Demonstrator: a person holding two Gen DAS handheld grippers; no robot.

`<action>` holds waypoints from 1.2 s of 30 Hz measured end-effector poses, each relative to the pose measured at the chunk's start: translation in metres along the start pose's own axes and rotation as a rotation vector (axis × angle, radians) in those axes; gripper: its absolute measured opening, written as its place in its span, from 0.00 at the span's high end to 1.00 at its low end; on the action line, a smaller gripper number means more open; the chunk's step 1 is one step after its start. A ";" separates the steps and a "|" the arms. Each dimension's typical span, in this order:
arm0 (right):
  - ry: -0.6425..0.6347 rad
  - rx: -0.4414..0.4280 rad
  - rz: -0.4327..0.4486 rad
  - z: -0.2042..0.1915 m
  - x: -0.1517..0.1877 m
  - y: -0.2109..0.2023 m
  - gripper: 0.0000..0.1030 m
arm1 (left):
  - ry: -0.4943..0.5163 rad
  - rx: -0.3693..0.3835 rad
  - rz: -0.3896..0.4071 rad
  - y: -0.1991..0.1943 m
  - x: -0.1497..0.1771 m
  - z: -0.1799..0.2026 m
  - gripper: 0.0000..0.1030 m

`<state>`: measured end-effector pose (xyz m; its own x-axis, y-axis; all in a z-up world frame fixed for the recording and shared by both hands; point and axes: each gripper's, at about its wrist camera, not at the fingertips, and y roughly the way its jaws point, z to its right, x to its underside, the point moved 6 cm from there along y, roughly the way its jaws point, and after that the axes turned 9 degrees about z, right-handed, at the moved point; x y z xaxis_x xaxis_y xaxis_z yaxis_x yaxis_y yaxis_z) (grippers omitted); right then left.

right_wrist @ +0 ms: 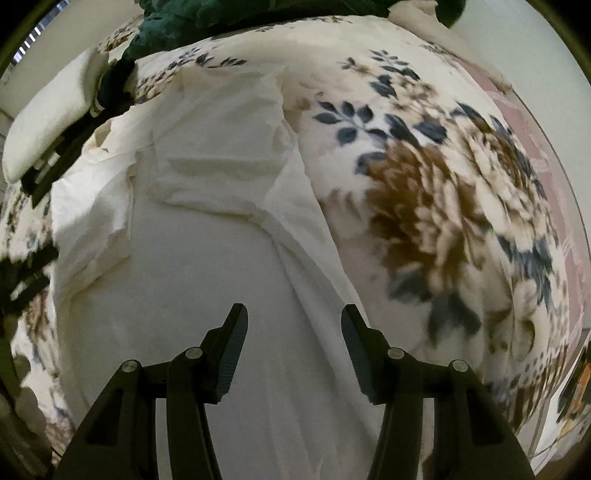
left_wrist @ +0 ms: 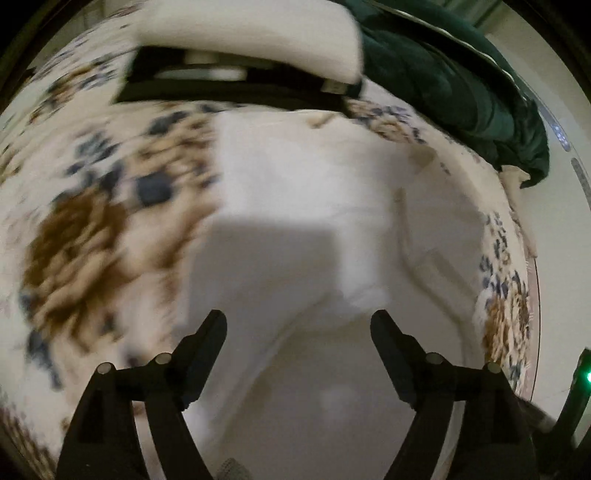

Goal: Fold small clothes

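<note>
- Nearest to us, our left gripper (left_wrist: 298, 321) points down over the white garment (left_wrist: 314, 206); its two fingers (left_wrist: 207, 347) are spread wide with nothing between them, and they are not pinching the cloth
- Our right gripper (right_wrist: 294, 317) also points down over the garment (right_wrist: 207, 258); its two fingers (right_wrist: 232, 343) stand partly apart, empty, above a long fold running between them
- We count one white garment, lying spread on the floral bedspread (left_wrist: 92, 236); in the right view part of it is folded over itself near the top, and its left edge is crumpled
- The bedspread (right_wrist: 436, 206) shows large brown blooms and dark blue leaves on cream; both views are blurred here
- Beyond the garment we see one cream cushion (left_wrist: 258, 33) resting on a black thing (left_wrist: 229, 92) that we cannot identify
- Farthest off lies one dark green blanket (left_wrist: 454, 77), bunched at the far edge of the bed, seen also at the top of the right view (right_wrist: 162, 26)
</note>
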<state>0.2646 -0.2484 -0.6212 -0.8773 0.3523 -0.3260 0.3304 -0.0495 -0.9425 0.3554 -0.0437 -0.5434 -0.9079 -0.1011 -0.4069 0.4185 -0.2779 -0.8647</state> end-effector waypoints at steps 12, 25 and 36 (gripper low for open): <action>0.112 -0.038 -0.163 0.078 0.092 -0.049 0.43 | -0.002 -0.178 -0.194 -0.065 0.156 -0.077 0.23; 0.086 -0.057 -0.318 0.157 0.214 -0.020 0.94 | -0.152 -0.288 -0.127 -0.084 0.270 -0.106 0.73; 0.073 -0.132 -0.315 0.131 0.150 -0.128 0.42 | 0.040 -0.312 -0.010 -0.190 0.228 -0.029 0.17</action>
<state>0.0452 -0.3121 -0.5589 -0.9177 0.3971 -0.0099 0.0938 0.1923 -0.9768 0.0696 0.0137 -0.4803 -0.9130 -0.0602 -0.4035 0.4025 0.0286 -0.9150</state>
